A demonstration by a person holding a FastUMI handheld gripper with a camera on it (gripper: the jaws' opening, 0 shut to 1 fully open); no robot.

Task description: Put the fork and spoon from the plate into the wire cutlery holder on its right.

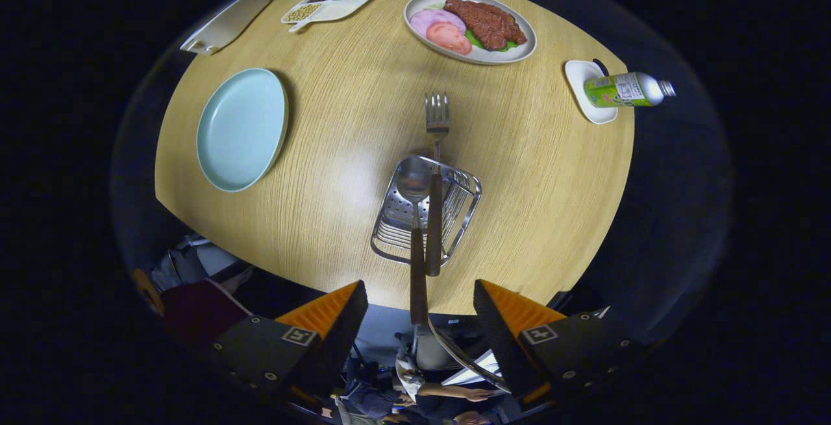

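A wire cutlery holder [454, 204] sits on the round wooden table [337, 126], just ahead of my fingers. A spoon [414, 182] with a dark wooden handle lies in it, bowl at the far end, handle reaching back between my fingers. A fork [437, 113] with the same kind of handle lies beside the spoon, tines sticking out past the holder's far rim. The light blue plate [241, 128] stands bare to the holder's left. My gripper [419, 311] is open, fingers wide apart on either side of the spoon handle's end, not touching it.
Beyond the holder is a plate of meat and sliced vegetables [470, 26]. A divided tray of beans [331, 2] and a white board [224, 23] lie far left. A bottle [626, 89] rests on a small white dish [582, 78] at far right. A person's hand [477, 394] shows below the table edge.
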